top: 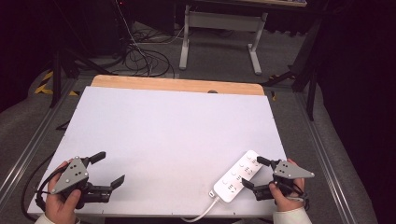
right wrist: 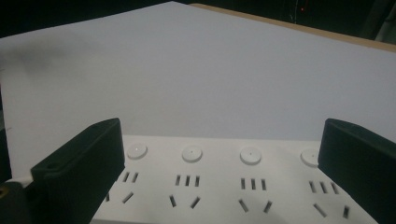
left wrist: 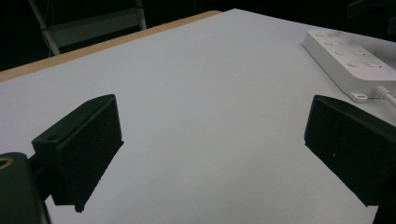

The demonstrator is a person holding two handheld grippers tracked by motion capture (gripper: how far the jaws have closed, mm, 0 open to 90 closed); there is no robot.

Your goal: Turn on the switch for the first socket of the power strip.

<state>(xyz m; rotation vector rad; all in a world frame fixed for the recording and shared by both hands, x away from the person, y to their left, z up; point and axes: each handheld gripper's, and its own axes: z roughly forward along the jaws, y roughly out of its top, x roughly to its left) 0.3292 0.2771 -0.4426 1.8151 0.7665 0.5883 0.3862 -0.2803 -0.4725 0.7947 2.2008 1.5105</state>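
At the near edge of the white bench (top: pixel 177 126), the left gripper (top: pixel 108 169) is held with its jaws wide apart over bare surface. The right gripper (top: pixel 256 173), jaws also wide, sits just beside a white power strip (top: pixel 237 175), whose sockets and round buttons lie between them. Its white cable (top: pixel 201 215) runs off the front edge. Beyond the bench's wooden far edge, cables (top: pixel 144 60) lie on the floor.

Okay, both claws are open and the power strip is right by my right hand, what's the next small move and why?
Probably ease the right claw forward and down over the power strip, then close. Its jaws stand open, wide apart, with the strip's sockets between them in the right gripper view, but nothing is gripped yet. The left claw is open over bare table, well away, so it can wait.
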